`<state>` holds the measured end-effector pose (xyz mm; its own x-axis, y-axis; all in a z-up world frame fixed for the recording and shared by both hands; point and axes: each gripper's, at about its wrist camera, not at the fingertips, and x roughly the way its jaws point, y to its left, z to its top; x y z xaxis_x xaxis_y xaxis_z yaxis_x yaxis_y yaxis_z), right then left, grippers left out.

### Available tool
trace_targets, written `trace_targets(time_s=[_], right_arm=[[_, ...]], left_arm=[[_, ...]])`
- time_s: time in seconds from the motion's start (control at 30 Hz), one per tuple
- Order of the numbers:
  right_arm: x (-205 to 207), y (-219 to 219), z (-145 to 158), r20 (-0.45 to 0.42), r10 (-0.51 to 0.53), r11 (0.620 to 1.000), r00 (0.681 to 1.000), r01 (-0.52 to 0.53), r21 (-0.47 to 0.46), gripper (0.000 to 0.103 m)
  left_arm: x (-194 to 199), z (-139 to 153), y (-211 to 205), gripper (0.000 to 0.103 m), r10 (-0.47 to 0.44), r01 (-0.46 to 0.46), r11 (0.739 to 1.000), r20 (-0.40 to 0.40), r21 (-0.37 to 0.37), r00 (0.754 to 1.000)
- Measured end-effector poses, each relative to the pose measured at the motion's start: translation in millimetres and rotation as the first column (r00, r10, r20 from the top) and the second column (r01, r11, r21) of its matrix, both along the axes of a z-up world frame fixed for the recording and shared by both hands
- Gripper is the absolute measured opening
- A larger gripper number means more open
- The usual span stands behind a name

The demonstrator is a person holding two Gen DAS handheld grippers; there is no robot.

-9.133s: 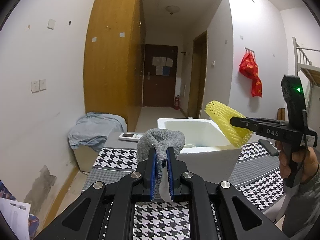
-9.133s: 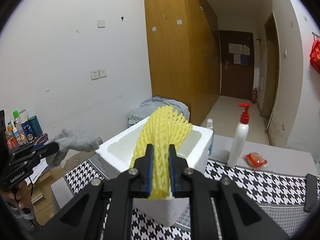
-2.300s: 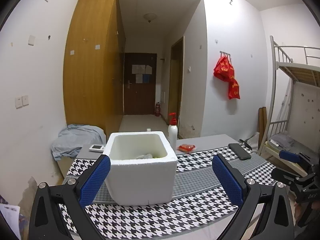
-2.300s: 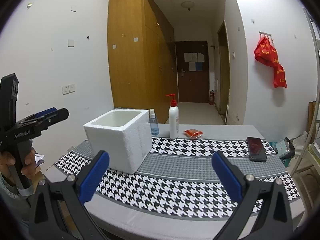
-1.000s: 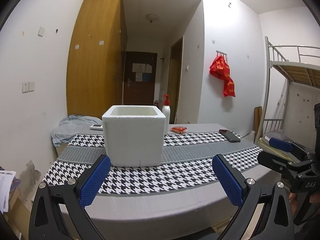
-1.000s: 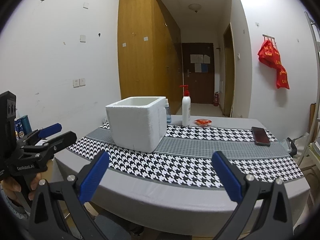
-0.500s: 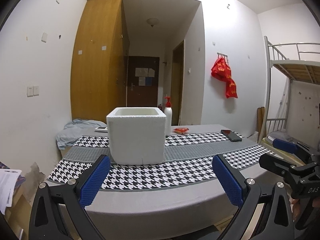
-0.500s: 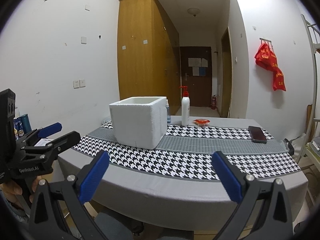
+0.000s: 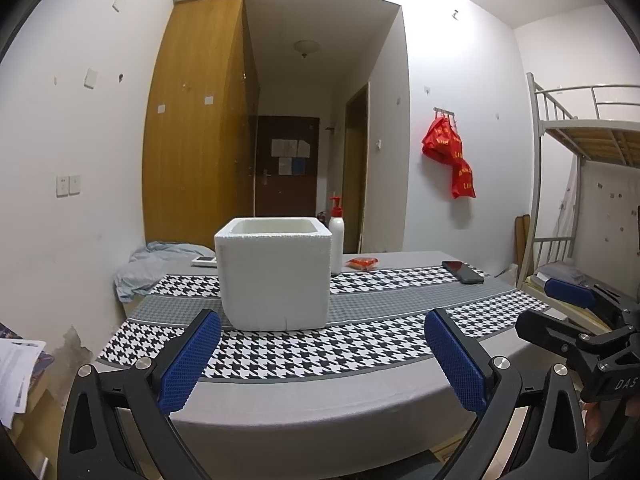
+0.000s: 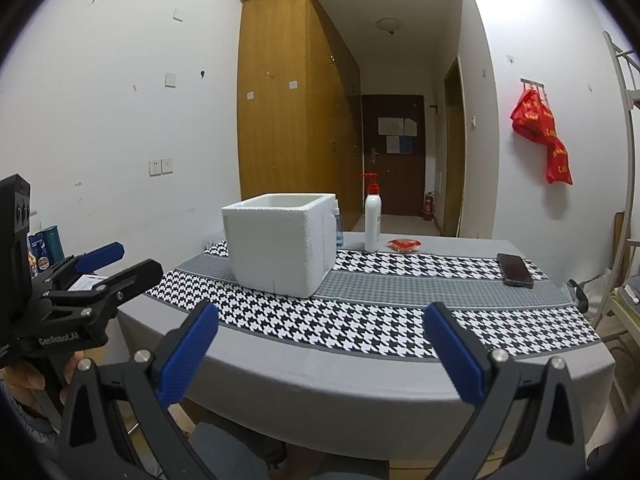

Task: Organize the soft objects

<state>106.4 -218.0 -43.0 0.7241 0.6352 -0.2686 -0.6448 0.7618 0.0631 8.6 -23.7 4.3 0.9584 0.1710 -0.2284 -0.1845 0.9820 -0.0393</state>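
A white foam box stands on the houndstooth-covered table; it also shows in the right wrist view. Its inside is hidden from this low angle, and no soft object is in view. My left gripper is open and empty, held back in front of the table's near edge. My right gripper is open and empty, also short of the table edge. Each gripper shows in the other's view: the right one at the right, the left one at the left.
A white pump bottle, a small spray bottle and a red packet stand behind the box. A dark phone lies at the table's right. A bunk bed is at the far right, and a grey cloth heap at the left.
Both grippers have drawn back and down from the table, so the box looks smaller and its rim sits near eye level. Both stay open and empty.
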Motion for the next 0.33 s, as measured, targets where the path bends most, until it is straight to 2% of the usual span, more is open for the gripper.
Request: trace_targets(time_s=[0.33], right_arm=[[2.2,0.6,-0.4,-0.009,-0.006,1.0,1.0,0.006,-0.001,0.103]], left_arm=[[-1.5,-0.5,-0.2,0.102,0.004,-0.004,1.0,0.004,-0.001,1.0]])
